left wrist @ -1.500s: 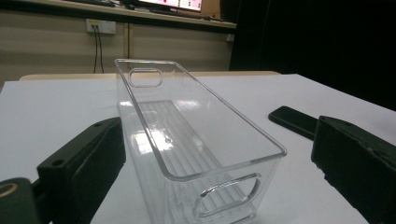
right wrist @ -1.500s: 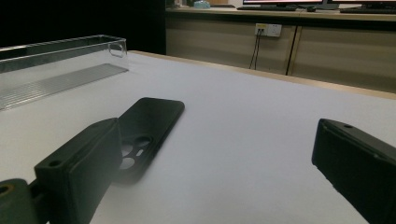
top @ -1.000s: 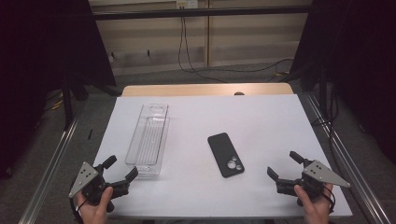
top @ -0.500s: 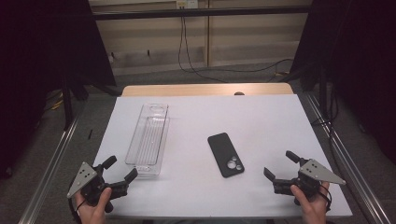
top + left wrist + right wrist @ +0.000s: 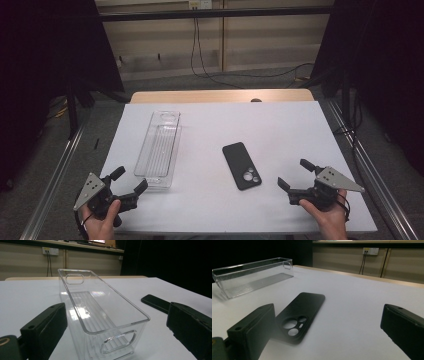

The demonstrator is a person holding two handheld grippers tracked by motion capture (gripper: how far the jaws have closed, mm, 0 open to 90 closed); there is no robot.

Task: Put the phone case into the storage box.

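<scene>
On the white worktop (image 5: 210, 125) nothing looks handled yet. The black phone case (image 5: 242, 165) lies camera-holes up, well apart from the empty clear bin (image 5: 159, 148). The right gripper (image 5: 296, 176) faces the case, the left gripper (image 5: 129, 180) the bin's near end; both gape wide, holding nothing.

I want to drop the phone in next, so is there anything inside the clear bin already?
Nothing lies in the clear bin: its ribbed floor shows bare through the open top. The black phone lies outside it on the white table.
</scene>
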